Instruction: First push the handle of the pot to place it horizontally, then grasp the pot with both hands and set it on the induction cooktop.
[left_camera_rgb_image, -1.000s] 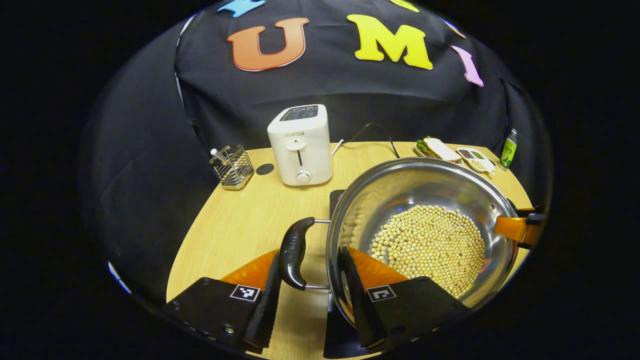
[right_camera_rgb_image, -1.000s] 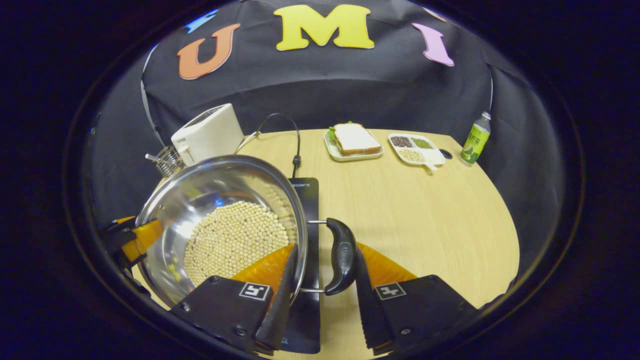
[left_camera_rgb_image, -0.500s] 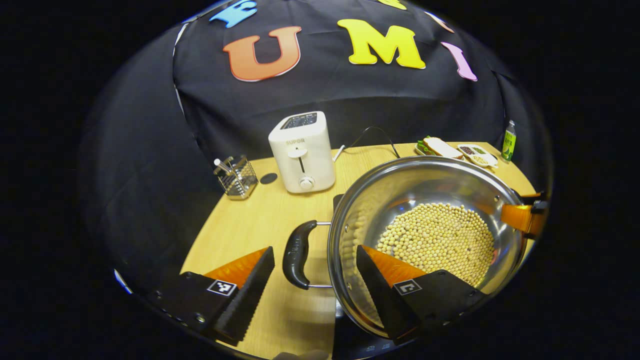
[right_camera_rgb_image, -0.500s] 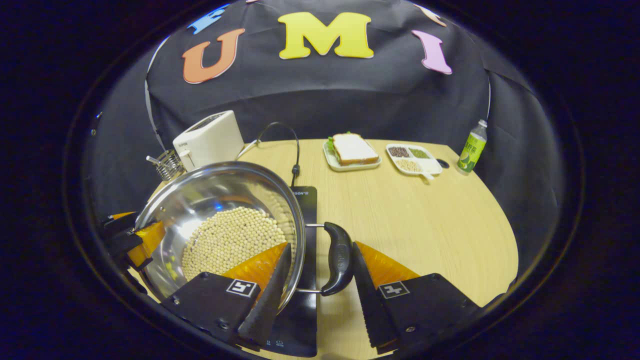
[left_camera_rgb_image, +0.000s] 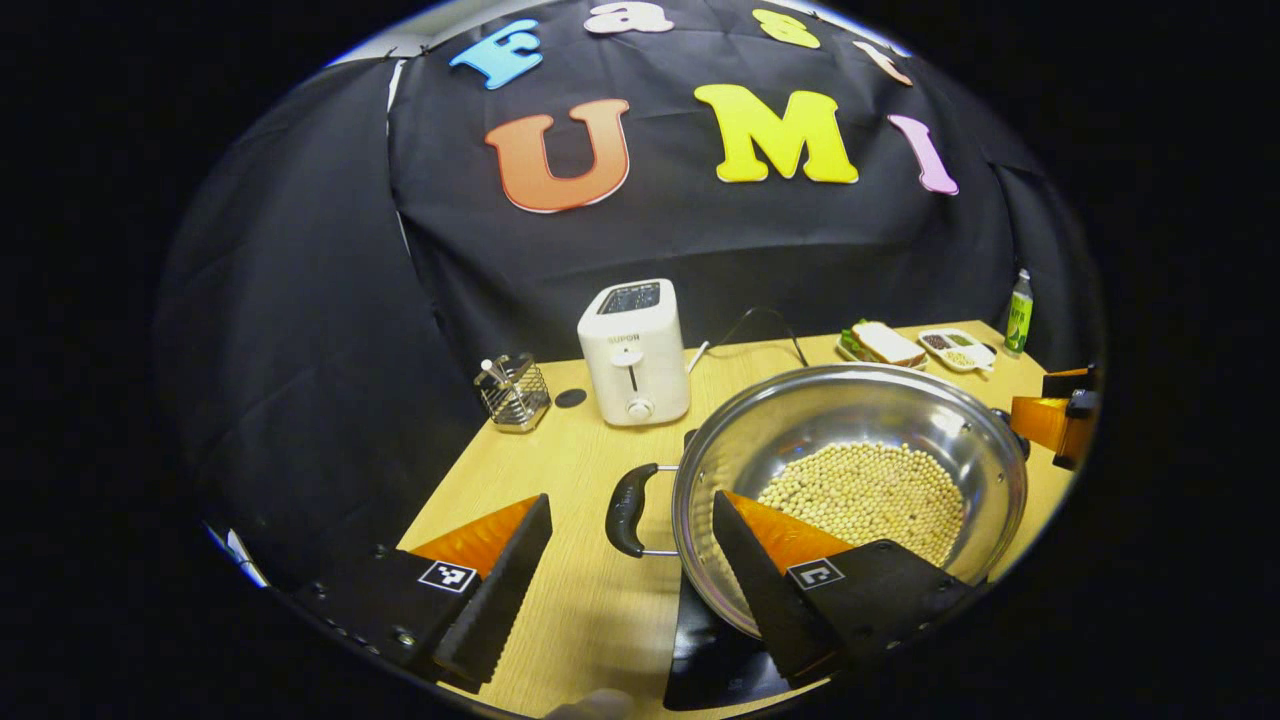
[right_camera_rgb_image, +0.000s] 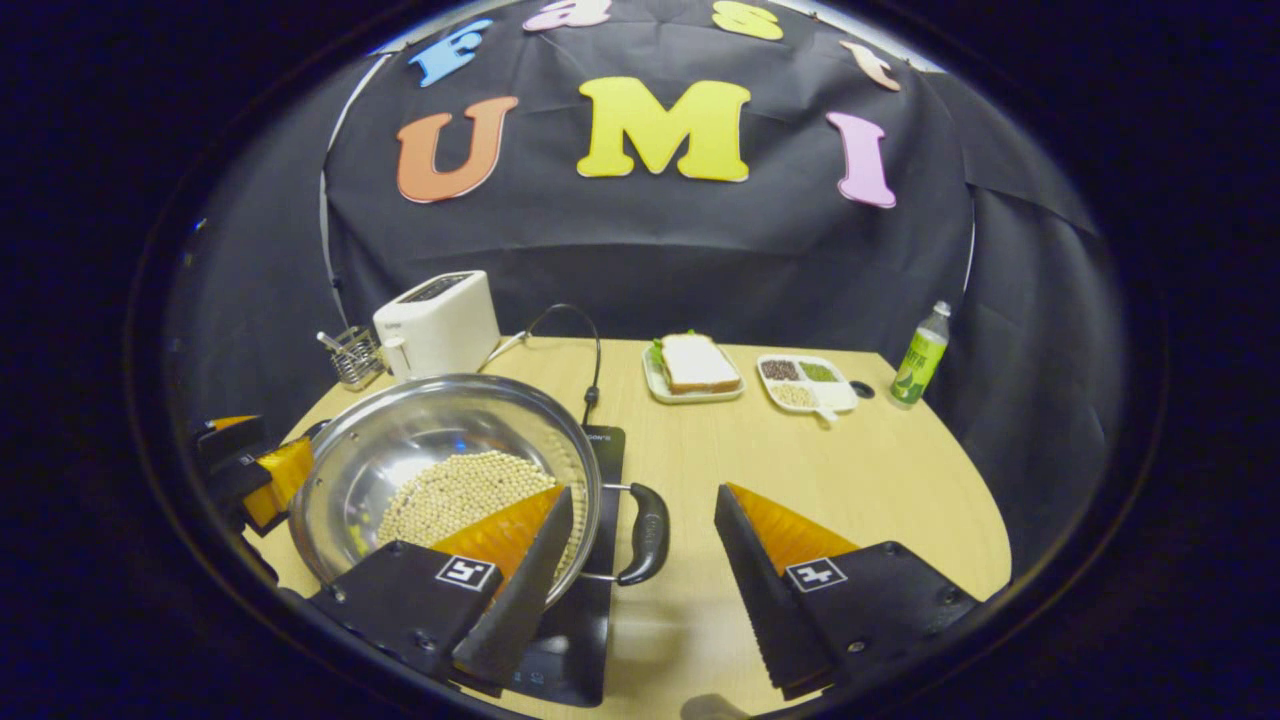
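Observation:
A steel pot (left_camera_rgb_image: 850, 420) holding soybeans (left_camera_rgb_image: 870, 490) rests on the black induction cooktop (left_camera_rgb_image: 715, 650) on the wooden table. The pot's black left handle (left_camera_rgb_image: 622, 515) lies level, in line with the gap of my left gripper (left_camera_rgb_image: 630, 500), which is open and drawn back from it. In the right gripper view, the pot (right_camera_rgb_image: 420, 430) is at the left on the cooktop (right_camera_rgb_image: 600, 610), and its right handle (right_camera_rgb_image: 645, 535) sits just beyond my right gripper (right_camera_rgb_image: 644, 490), which is open and apart from it. Each view also shows the other gripper at the pot's far side.
A white toaster (left_camera_rgb_image: 635, 350) and a wire utensil holder (left_camera_rgb_image: 513, 392) stand at the back left. A black cord (right_camera_rgb_image: 590, 350) runs back from the cooktop. At the back right are a sandwich plate (right_camera_rgb_image: 693, 368), a divided dish (right_camera_rgb_image: 805, 380) and a green bottle (right_camera_rgb_image: 922, 355).
Both grippers let go of the pot's handles, the left one first, then opened and drew back. The pot stays on the cooktop.

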